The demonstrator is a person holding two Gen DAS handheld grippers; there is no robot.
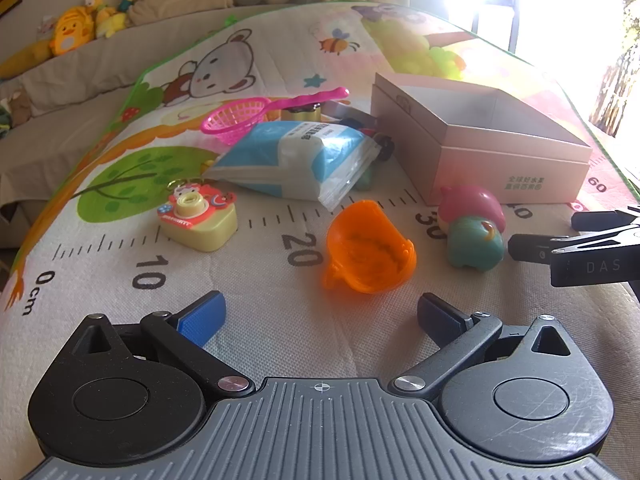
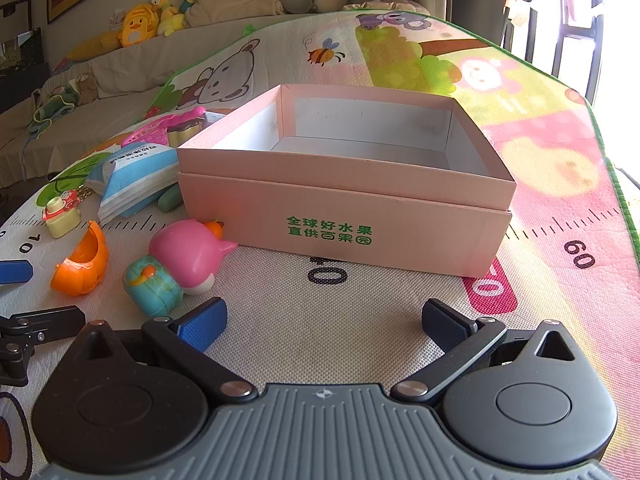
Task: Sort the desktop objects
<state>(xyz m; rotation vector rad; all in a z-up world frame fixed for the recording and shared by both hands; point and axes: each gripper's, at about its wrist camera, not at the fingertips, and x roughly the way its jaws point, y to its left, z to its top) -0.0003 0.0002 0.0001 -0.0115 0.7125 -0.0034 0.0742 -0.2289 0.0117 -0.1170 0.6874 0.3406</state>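
Observation:
An open pink cardboard box (image 2: 344, 200) stands on a cartoon play mat; its inside looks empty. It also shows in the left wrist view (image 1: 480, 148). Left of it lie a pink and teal toy figure (image 1: 472, 232) (image 2: 176, 260), an orange plastic toy (image 1: 368, 252) (image 2: 84, 264), a yellow toy camera (image 1: 200, 216) (image 2: 60, 216), a blue and white packet (image 1: 296, 160) (image 2: 136, 176) and a pink toy strainer (image 1: 244, 116). My left gripper (image 1: 320, 316) is open and empty, just before the orange toy. My right gripper (image 2: 324, 320) is open and empty, before the box.
The mat (image 2: 320, 320) carries a printed ruler along its front. A small dark toy car (image 1: 380, 140) and a small jar (image 1: 300, 114) lie behind the packet. A sofa with plush toys (image 2: 140, 24) runs along the back. A bright window is at the right.

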